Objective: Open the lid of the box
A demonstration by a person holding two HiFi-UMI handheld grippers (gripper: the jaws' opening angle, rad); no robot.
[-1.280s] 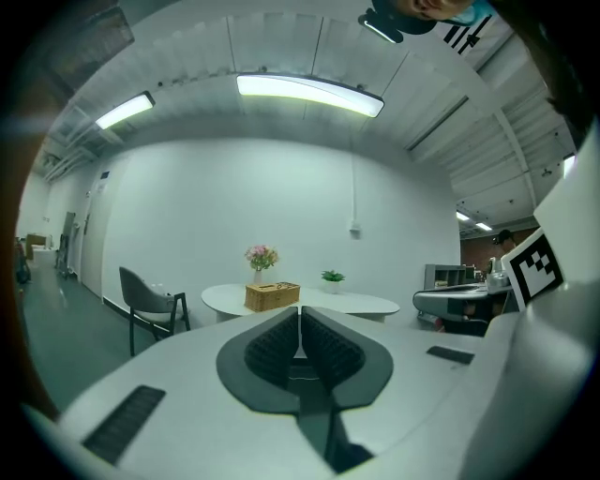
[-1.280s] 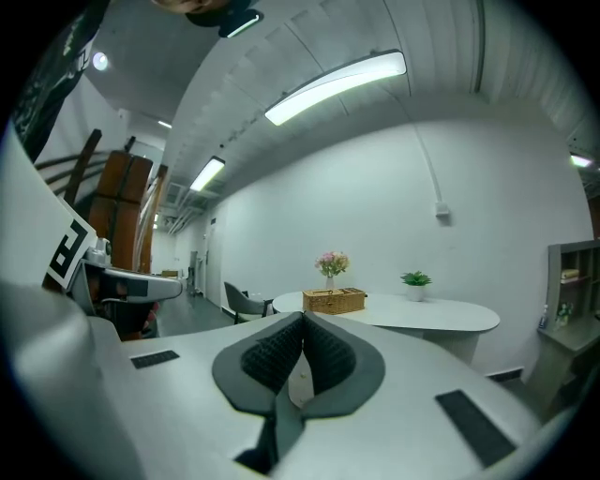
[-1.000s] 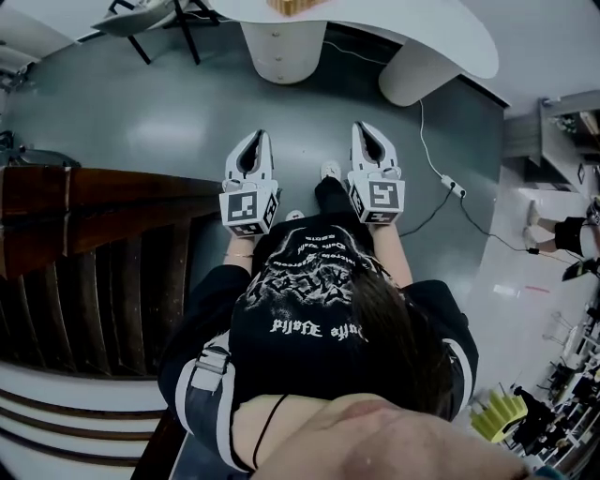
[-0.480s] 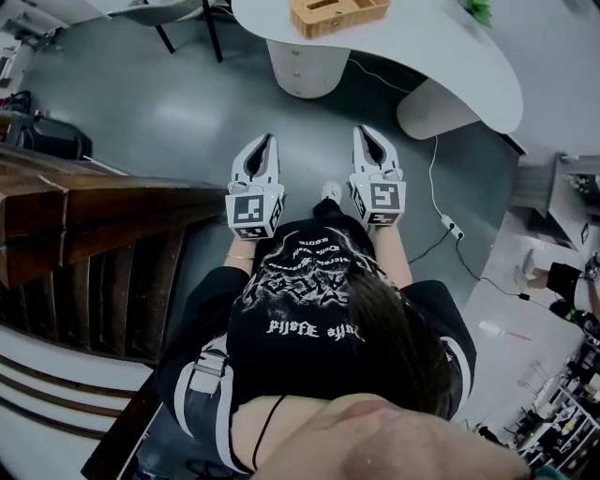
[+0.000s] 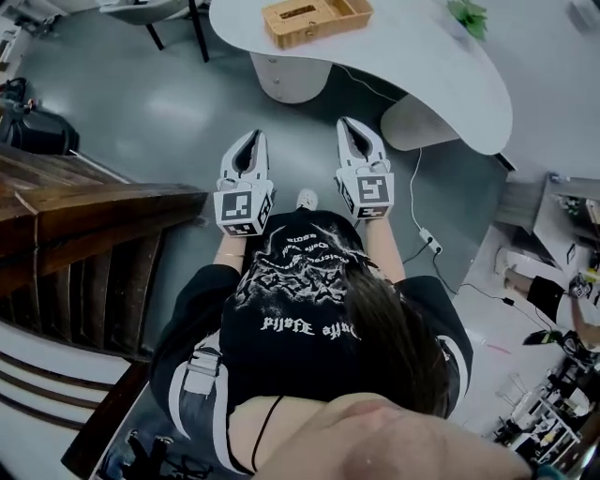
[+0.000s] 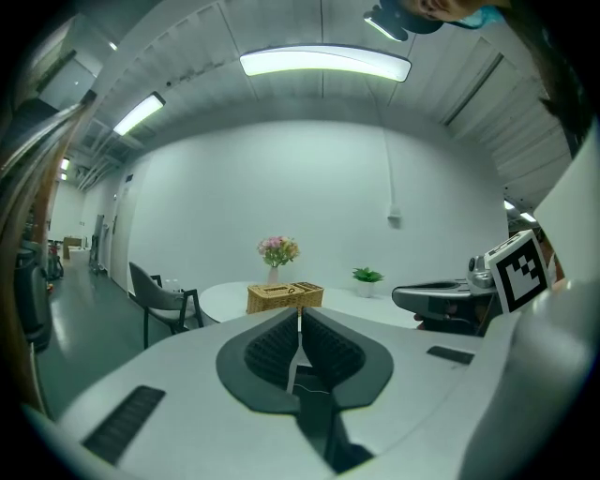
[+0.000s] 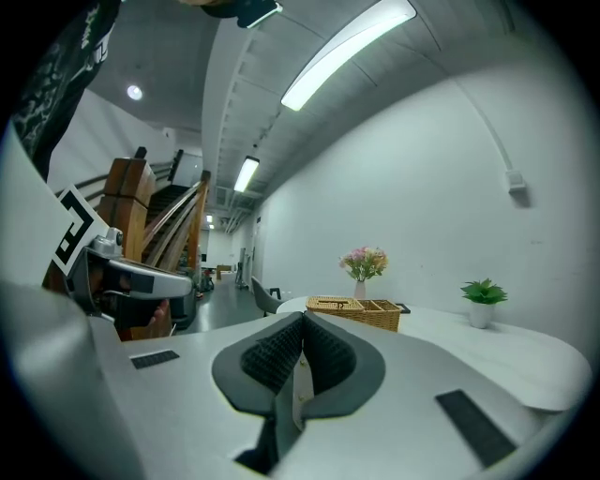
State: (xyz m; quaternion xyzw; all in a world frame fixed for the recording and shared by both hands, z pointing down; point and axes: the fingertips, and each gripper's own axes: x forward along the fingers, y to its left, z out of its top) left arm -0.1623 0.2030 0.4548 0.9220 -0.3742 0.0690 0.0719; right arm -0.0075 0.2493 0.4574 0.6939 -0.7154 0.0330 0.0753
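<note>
A woven wicker box (image 5: 317,21) sits on the curved white table (image 5: 422,75) at the top of the head view, its lidded part to the left and open compartments to the right. It also shows far ahead in the left gripper view as the box (image 6: 285,296) and in the right gripper view as the box (image 7: 361,312). My left gripper (image 5: 251,141) and right gripper (image 5: 349,127) are held side by side in front of the person's chest, well short of the table. Both are shut with nothing between their pads.
A dark chair (image 5: 141,14) stands left of the table. A wooden stair rail (image 5: 84,216) runs along the left. A cable and power strip (image 5: 427,239) lie on the grey floor to the right. A flower vase (image 6: 277,255) and a potted plant (image 6: 367,278) stand on the table.
The person has stepped toward the table, so the whole wicker box has come into the head view. Both grippers stay shut and side by side.
</note>
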